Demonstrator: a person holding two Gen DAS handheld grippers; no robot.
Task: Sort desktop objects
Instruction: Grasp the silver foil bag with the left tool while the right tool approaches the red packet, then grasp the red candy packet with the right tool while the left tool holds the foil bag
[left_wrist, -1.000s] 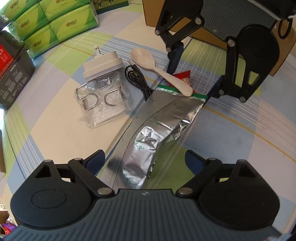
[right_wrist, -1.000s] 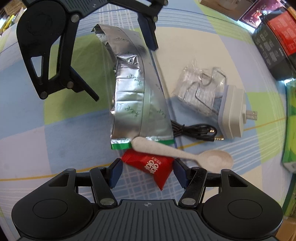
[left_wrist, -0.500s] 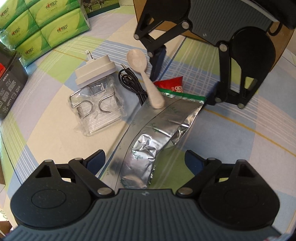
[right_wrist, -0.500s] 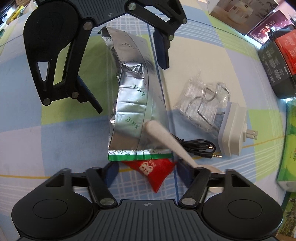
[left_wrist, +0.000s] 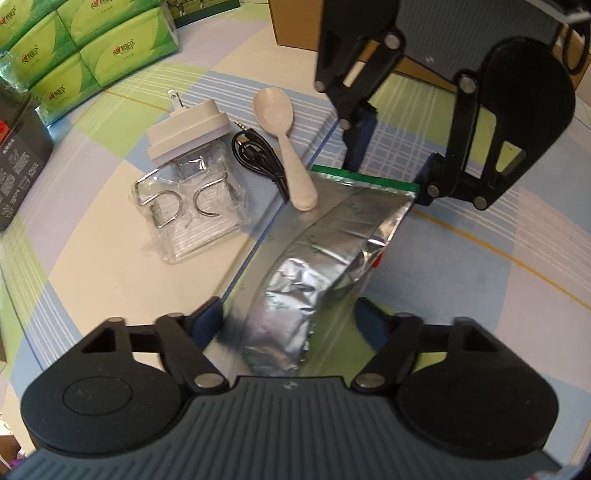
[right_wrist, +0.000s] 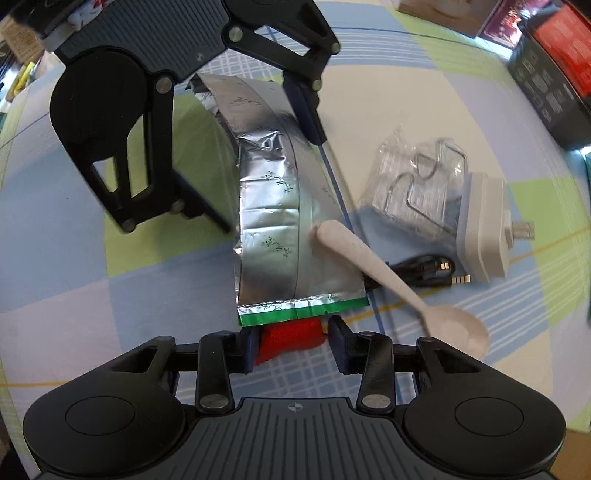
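A long silver foil bag (left_wrist: 325, 251) lies flat on the checked bench (left_wrist: 480, 280), and a gripper sits at each end of it. The left gripper (left_wrist: 290, 319) has its fingers wide apart, one on each side of the bag's crinkled end, so I think it is getting ready to pinch it. The right gripper (right_wrist: 291, 345) is at the green-edged end, squeezing a small red packet (right_wrist: 288, 338) that pokes out from under the bag, likely to pull it free. A pale spoon (right_wrist: 391, 284) rests its handle on the foil. A black cable (left_wrist: 258, 158), a white plug (left_wrist: 188, 129) and a clear pack of hooks (left_wrist: 188, 214) wait nearby.
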